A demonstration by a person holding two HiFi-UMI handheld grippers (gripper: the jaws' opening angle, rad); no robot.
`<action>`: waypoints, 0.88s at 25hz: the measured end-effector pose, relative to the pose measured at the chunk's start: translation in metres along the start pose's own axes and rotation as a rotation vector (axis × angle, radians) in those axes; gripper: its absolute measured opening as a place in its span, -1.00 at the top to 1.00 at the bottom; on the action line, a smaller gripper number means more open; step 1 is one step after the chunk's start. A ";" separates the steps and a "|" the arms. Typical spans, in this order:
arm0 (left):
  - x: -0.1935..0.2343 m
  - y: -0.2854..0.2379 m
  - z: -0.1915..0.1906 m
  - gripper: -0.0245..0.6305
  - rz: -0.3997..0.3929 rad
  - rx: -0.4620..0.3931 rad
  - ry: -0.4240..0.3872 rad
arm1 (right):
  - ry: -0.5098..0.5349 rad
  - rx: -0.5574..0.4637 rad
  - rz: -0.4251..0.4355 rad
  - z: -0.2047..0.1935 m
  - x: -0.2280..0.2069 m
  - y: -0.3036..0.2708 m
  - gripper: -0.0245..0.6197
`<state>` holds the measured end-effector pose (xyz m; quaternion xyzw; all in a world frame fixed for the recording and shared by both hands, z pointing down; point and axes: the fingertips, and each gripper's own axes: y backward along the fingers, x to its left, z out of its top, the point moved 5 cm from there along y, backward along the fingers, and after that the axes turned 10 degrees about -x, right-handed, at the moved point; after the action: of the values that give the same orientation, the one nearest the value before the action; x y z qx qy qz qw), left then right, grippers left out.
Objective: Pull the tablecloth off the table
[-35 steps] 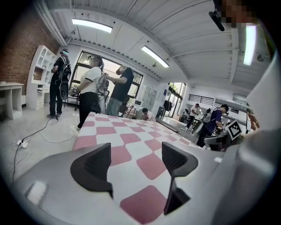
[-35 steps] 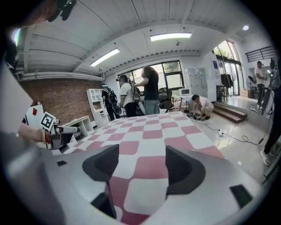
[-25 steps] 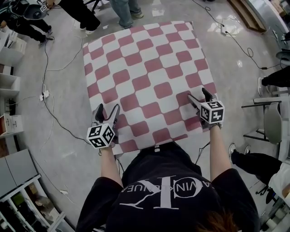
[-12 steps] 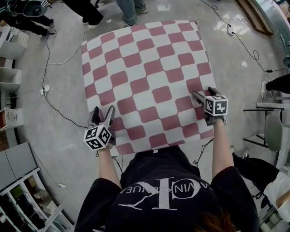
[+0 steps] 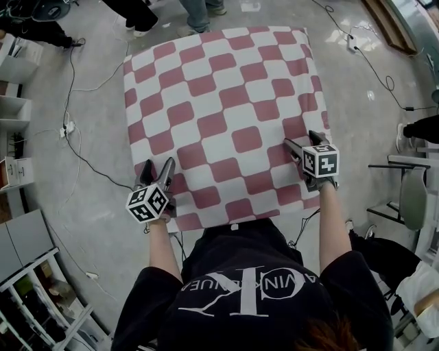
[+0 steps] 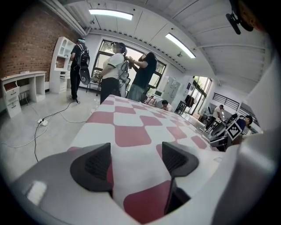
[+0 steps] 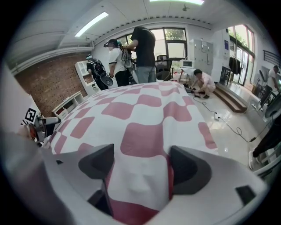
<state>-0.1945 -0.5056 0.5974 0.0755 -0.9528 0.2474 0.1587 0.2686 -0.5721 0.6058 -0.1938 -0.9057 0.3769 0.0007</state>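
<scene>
A red-and-white checked tablecloth (image 5: 219, 116) covers the whole table. My left gripper (image 5: 156, 171) sits low over the cloth's near left corner. Its jaws are open and straddle a strip of the cloth (image 6: 131, 145), and the left gripper (image 6: 134, 160) is not closed on it. My right gripper (image 5: 302, 142) rests at the near right edge. Its jaws have just been opening wider, and a slight bulge of cloth (image 7: 140, 176) lies between the right gripper (image 7: 141, 169) pads, which do not pinch it.
Several people stand beyond the table's far edge (image 5: 195, 14). Cables (image 5: 75, 151) and a power strip (image 5: 66, 129) lie on the floor at left, beside white shelves (image 5: 14, 123). A chair (image 5: 411, 185) and another cable (image 5: 370, 65) are at right.
Both grippers have sunk closer to the cloth at the near edge. The right jaws stand a little wider than before. The cloth lies as it did.
</scene>
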 end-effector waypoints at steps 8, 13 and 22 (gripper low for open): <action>-0.002 0.002 -0.003 -0.15 -0.012 0.005 0.018 | 0.091 0.072 -0.014 -0.001 0.020 -0.004 -0.23; -0.001 0.005 -0.003 -0.15 -0.008 -0.004 0.019 | 0.150 0.095 -0.021 -0.001 0.037 -0.006 0.15; 0.012 0.009 -0.005 -0.28 0.040 0.083 -0.043 | 0.225 0.102 -0.003 -0.004 0.060 -0.008 0.82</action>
<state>-0.2061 -0.4962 0.6016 0.0683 -0.9462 0.2883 0.1301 0.2109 -0.5533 0.6055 -0.2332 -0.8799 0.3982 0.1128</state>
